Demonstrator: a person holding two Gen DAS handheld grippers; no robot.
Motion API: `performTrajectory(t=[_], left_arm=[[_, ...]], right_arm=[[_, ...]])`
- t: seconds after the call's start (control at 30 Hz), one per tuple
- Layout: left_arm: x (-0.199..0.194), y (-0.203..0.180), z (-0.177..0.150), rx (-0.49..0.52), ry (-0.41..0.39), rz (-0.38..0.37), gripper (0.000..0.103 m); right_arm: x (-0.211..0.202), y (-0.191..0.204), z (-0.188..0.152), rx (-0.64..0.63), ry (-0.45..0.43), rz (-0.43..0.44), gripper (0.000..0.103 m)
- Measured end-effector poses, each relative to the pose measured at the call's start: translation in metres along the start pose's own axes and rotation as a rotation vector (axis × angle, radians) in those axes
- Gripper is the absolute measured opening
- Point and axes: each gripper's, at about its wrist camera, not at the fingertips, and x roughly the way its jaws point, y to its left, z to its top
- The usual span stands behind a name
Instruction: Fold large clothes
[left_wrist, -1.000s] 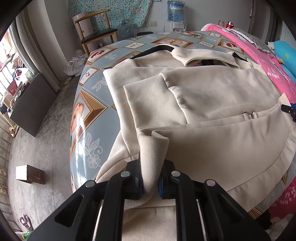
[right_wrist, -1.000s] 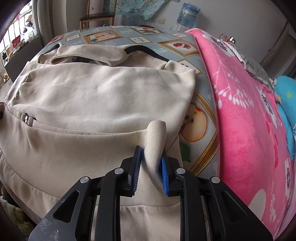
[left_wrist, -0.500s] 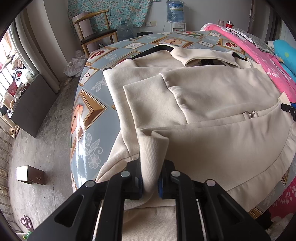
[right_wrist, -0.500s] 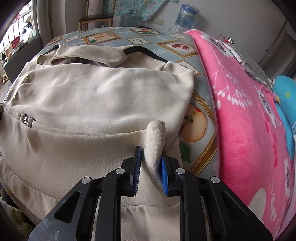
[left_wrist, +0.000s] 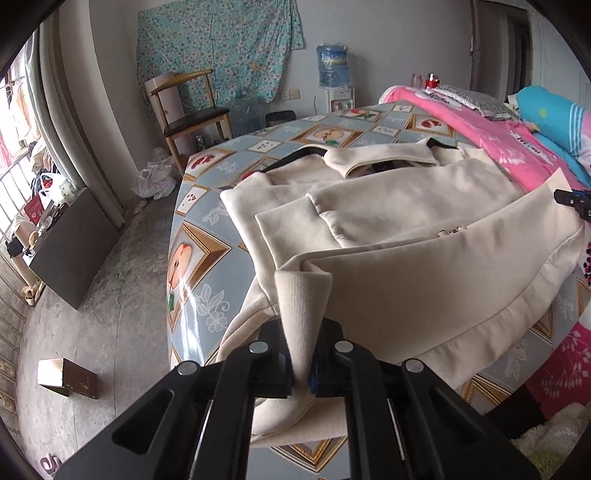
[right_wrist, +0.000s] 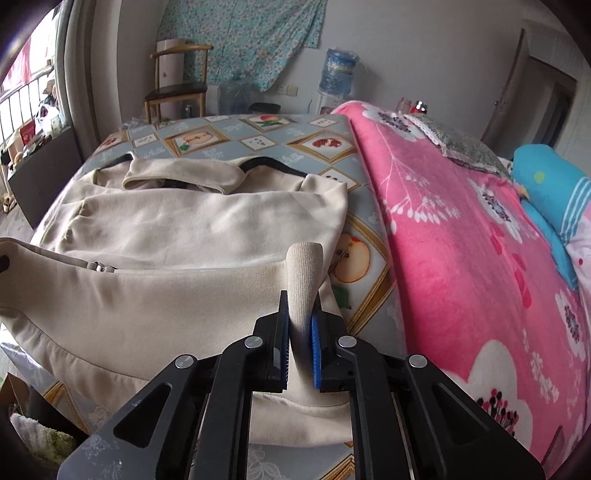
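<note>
A large beige sweatshirt (left_wrist: 399, 206) lies on a table with a fruit-print cloth (left_wrist: 192, 254), collar at the far end. Its ribbed bottom hem is lifted off the table and stretched between both grippers. My left gripper (left_wrist: 301, 354) is shut on the hem's left corner. My right gripper (right_wrist: 300, 332) is shut on the hem's right corner; the sweatshirt (right_wrist: 184, 229) spreads to its left. The right gripper's tip (left_wrist: 572, 201) shows at the right edge of the left wrist view.
A pink flowered blanket (right_wrist: 461, 240) covers the bed right of the table. A wooden chair (left_wrist: 188, 114) and a water dispenser (left_wrist: 334, 81) stand at the far wall. A dark cabinet (left_wrist: 70, 240) and a small box (left_wrist: 66, 376) are on the floor at left.
Both grippers have risen and tilted up, lifting the hem higher off the table; more of the far wall shows. Both holds are unchanged.
</note>
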Motion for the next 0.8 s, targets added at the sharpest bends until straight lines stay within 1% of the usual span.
performTrajectory(t=[0.07,0.13,0.23,0.3,0.43,0.53,0.63,0.67,0.73,0.8], left_arm=[[-0.02,0.0,-0.002,0.0,-0.056,-0.008,0.006],[-0.033,0.003,-0.001,0.0,-0.09,-0.009,0.005],[-0.044,0.008,0.012,-0.003,-0.133,-0.022,0.005],[-0.046,0.013,0.029,0.003,-0.164,-0.031,0.005],[-0.034,0.027,0.077,0.006,-0.212,-0.059,0.005],[-0.006,0.04,0.121,0.008,-0.213,-0.065,0.005],[0.039,0.056,0.167,0.005,-0.176,-0.075,0.005],[0.056,0.059,0.179,0.006,-0.162,-0.069,0.005],[0.096,0.063,0.198,0.025,-0.103,-0.06,0.005],[0.133,0.063,0.206,0.035,-0.055,-0.037,0.005]], right_arm=[[-0.019,-0.003,-0.003,0.03,-0.042,-0.009,0.009],[-0.032,-0.007,-0.003,0.063,-0.082,-0.01,0.009],[-0.042,-0.015,0.006,0.098,-0.132,-0.001,0.009],[-0.041,-0.019,0.02,0.102,-0.163,0.007,0.009],[-0.019,-0.026,0.068,0.08,-0.223,0.026,0.009],[0.014,-0.028,0.116,0.066,-0.239,0.052,0.009],[0.056,-0.028,0.164,0.061,-0.219,0.08,0.009],[0.074,-0.025,0.177,0.054,-0.201,0.084,0.009],[0.115,-0.019,0.198,0.039,-0.151,0.081,0.009],[0.163,-0.012,0.209,0.049,-0.063,0.112,0.009]])
